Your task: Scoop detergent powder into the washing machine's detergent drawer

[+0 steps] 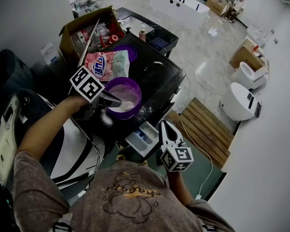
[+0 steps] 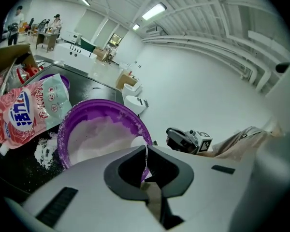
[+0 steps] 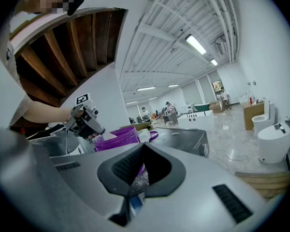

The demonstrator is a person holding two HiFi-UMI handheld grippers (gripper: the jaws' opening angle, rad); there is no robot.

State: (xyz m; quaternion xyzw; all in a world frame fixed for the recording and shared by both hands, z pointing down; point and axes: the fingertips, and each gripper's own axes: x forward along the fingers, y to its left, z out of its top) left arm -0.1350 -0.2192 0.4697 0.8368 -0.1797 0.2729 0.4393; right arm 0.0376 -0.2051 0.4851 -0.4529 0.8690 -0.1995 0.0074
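Pinching a thin white scoop (image 2: 137, 142) in the purple bowl (image 1: 135, 87) of powder (image 2: 96, 139), the left gripper (image 1: 117, 102) stood near the open detergent drawer (image 1: 142, 138), beside which the right gripper (image 1: 165, 128) hovered, jaws together, empty.

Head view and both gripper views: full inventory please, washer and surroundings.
washing machine: 1, black top, centre
detergent drawer: 1, white, pulled open at the machine's front
bowl: 1, purple, on machine top, holds white powder
detergent bag: 1, pink and teal, lying flat behind the bowl
spilled powder: white patch, on the top beside the bowl
cardboard box: 1, brown, open, behind the machine
toilets: 2, white, floor at right
scoop: 1, white, over the bowl
left gripper: shut on the scoop
right gripper: shut, empty, beside the drawer
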